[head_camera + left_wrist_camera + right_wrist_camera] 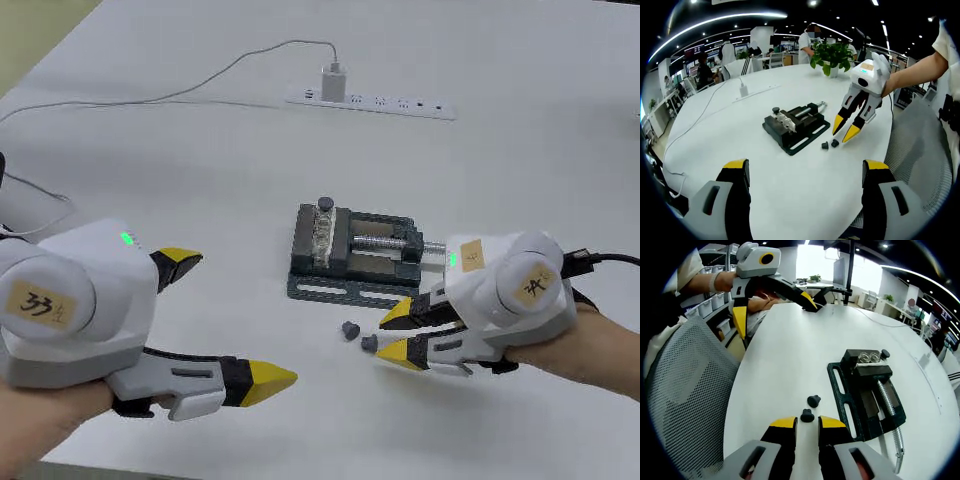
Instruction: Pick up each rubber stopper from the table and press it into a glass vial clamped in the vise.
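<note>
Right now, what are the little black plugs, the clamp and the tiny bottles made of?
The two plugs look like dull dark rubber, no shine. The clamp looks like dark painted metal, probably; its screw is shiny bare metal. The bottles in it look like clear glass: see-through.

Open-plan office-lab floor | ceiling strip lights run over desks where people work | potted plant, mesh office chair, storage bins surround a white table | power strip on top
</note>
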`<state>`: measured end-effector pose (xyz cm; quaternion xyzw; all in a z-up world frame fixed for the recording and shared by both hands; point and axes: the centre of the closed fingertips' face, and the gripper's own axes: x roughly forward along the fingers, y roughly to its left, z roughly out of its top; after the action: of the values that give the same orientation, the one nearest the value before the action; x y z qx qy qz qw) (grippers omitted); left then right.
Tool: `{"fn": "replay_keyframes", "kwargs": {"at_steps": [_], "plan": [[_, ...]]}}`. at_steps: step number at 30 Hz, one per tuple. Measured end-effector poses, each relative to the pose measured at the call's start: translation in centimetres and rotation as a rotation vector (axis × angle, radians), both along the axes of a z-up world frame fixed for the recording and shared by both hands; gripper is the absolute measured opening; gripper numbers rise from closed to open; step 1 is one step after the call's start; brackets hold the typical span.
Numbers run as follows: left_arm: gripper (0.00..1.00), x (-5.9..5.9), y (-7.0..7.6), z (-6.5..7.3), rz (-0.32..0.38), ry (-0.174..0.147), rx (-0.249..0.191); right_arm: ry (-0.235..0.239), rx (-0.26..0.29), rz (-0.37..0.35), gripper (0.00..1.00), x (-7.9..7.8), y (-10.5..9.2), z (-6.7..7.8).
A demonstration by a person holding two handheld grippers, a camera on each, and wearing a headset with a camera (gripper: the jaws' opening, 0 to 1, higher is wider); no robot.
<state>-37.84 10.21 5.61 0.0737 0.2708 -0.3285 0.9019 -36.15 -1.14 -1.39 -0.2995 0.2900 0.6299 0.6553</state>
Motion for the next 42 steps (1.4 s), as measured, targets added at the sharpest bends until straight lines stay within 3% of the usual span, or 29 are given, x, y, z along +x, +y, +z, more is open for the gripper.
{"fn": "replay_keyframes", "kwargs": {"at_steps": [8,13,42], "plan": [[0.93,-0.1,-0.1,0.1,-0.007,-0.001,0.004,0.007,-0.003,0.001,0.12,-0.3,0.1,-0.5],[0.92,-0.2,0.0,0.0,-0.01,0.002,0.006,-0.013,-0.002,-0.004,0.1,-0.1,0.2,-0.7],[0.92,-0.3,0.2,-0.5,-0.01,0.017,0.004,0.012,0.002,-0.011,0.09,-0.1,0.5,-1.3]]}}
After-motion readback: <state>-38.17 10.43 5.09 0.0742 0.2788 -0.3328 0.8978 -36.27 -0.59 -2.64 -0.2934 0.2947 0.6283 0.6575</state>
